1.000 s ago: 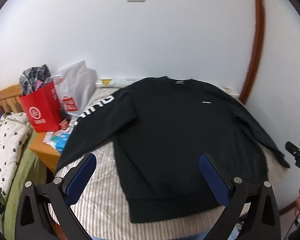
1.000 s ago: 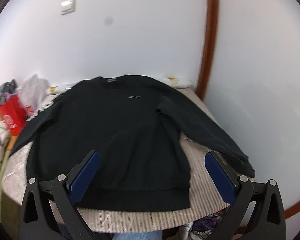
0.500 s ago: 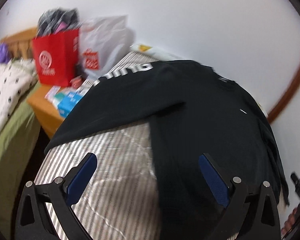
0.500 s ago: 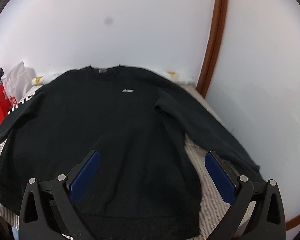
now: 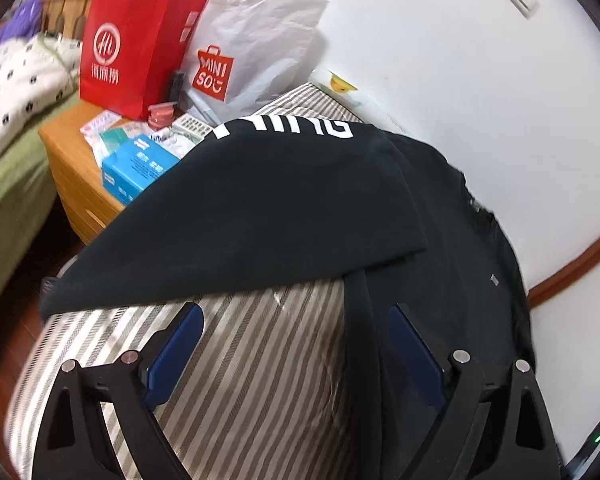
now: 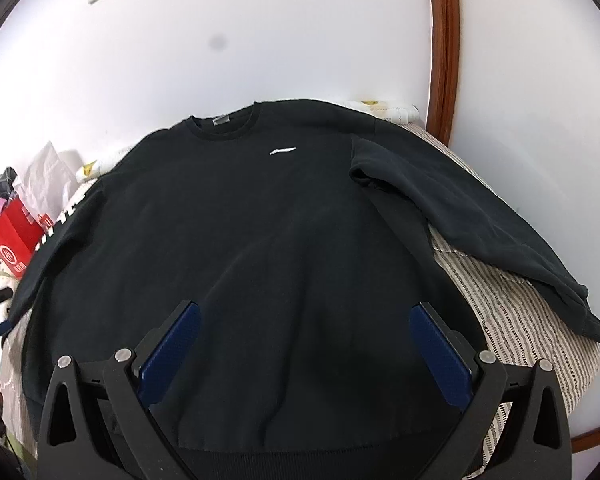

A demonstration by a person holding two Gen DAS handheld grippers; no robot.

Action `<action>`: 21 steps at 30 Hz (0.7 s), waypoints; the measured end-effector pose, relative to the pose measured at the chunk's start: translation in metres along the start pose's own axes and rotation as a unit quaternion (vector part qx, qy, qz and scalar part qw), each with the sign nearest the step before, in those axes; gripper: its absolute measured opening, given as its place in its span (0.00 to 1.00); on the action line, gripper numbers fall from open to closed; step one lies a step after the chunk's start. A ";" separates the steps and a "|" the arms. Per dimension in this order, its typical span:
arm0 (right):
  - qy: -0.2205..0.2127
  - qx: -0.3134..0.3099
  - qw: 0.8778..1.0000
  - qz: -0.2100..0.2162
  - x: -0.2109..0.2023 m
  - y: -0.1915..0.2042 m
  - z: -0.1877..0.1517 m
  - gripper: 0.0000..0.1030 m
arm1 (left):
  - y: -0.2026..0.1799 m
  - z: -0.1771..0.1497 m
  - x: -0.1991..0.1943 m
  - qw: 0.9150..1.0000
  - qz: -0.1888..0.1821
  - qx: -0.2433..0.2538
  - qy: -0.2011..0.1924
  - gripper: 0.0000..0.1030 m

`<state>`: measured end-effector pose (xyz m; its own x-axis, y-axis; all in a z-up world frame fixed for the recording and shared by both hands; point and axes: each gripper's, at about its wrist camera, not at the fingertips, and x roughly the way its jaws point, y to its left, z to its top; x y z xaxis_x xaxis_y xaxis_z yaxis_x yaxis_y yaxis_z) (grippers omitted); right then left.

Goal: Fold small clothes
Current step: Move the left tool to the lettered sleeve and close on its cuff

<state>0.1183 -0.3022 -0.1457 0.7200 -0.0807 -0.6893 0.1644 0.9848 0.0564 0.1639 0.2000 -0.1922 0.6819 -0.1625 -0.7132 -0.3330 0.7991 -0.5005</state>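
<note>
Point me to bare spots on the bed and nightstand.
Bed: striped cover bare under the lettered sleeve, beside the sweatshirt body; a narrow strip below the other sleeve. Nightstand crowded: red bag, white bag, blue box.

- A striped mattress (image 6: 512,320) carries a black sweatshirt (image 6: 260,240) lying flat, collar toward 12 o'clock.
- One sleeve (image 6: 460,216) trails to 3 o'clock, over the mattress edge.
- The other sleeve (image 5: 260,208) reaches 9 o'clock.
</note>
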 end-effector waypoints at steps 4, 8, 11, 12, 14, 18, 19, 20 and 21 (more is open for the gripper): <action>0.013 -0.019 1.000 -0.013 0.003 0.005 0.001 0.99 | 0.010 0.003 0.016 0.999 -0.027 -0.026 0.001 0.88; 0.013 -0.027 0.999 -0.031 0.006 0.008 0.004 0.99 | 0.013 0.006 0.021 0.999 -0.032 -0.038 -0.011 0.88; 0.004 -0.033 0.999 -0.036 0.003 0.012 0.004 0.99 | 0.016 0.011 0.023 0.998 -0.039 -0.048 -0.019 0.87; -0.001 -0.033 0.999 -0.035 0.002 0.013 0.004 0.99 | 0.017 0.012 0.024 0.998 -0.038 -0.047 -0.022 0.87; -0.002 -0.032 0.999 -0.031 0.001 0.015 0.003 0.99 | 0.017 0.015 0.026 0.998 -0.030 -0.043 -0.025 0.81; 0.008 -0.044 0.999 -0.028 0.007 0.023 0.002 0.99 | 0.018 0.021 0.030 0.998 -0.010 -0.044 -0.034 0.68; 0.010 -0.046 0.999 -0.028 0.008 0.025 0.001 0.99 | 0.017 0.022 0.031 0.998 0.002 -0.043 -0.038 0.61; 0.013 -0.048 0.998 -0.027 0.009 0.027 0.001 0.99 | 0.017 0.023 0.031 0.998 0.012 -0.039 -0.040 0.52; 0.016 -0.050 0.998 -0.026 0.011 0.029 0.000 0.99 | 0.016 0.024 0.032 0.998 0.024 -0.034 -0.041 0.49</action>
<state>0.1309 -0.2748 -0.1511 0.6901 -0.1286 -0.7122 0.1310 0.9900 -0.0518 0.1965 0.2214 -0.2112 0.7139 -0.0746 -0.6963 -0.4079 0.7639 -0.5001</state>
